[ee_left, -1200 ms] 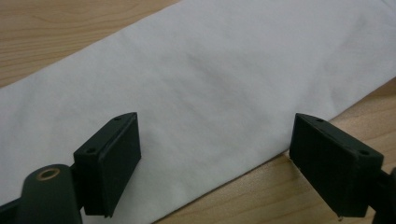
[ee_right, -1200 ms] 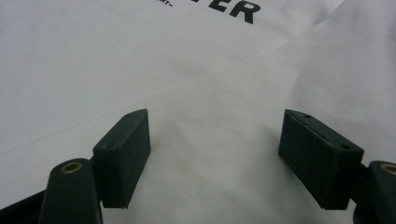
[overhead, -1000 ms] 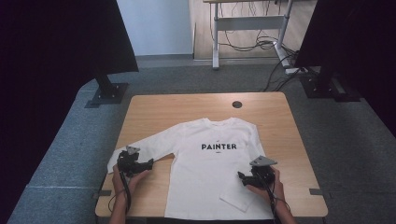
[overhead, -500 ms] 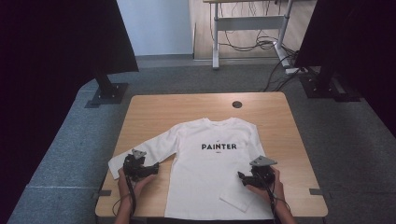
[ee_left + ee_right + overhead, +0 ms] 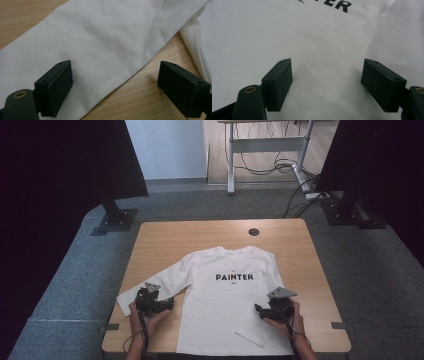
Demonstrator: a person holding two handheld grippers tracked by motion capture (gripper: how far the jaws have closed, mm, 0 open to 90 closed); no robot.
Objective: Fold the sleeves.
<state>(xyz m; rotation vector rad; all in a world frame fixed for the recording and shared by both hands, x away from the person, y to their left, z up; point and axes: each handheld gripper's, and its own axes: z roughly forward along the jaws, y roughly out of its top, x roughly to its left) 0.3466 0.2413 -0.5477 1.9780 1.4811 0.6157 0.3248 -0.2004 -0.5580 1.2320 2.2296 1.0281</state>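
White shirt (image 5: 235, 295) hem cut off; left gripper (image 5: 115, 87), right gripper (image 5: 327, 82) gape wide, empty.

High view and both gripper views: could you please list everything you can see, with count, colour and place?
Long-sleeved shirt: one, white with black lettering PAINTER, spread flat on the near half of the table.
Left-hand sleeve: one, white, stretched out over the wood towards the table's left edge.
Right-hand sleeve: one, white, folded in over the shirt's body.
Table: one, light wood, centre, with a dark round hole near its far edge.
Floor: grey carpet all round the table.
Desk frame: one, grey metal, at the back, cables beneath.
Left gripper: one, black, open, over the sleeve's edge.
Right gripper: one, black, open, over the shirt.
Hands: two, at the near edge, one on each gripper.
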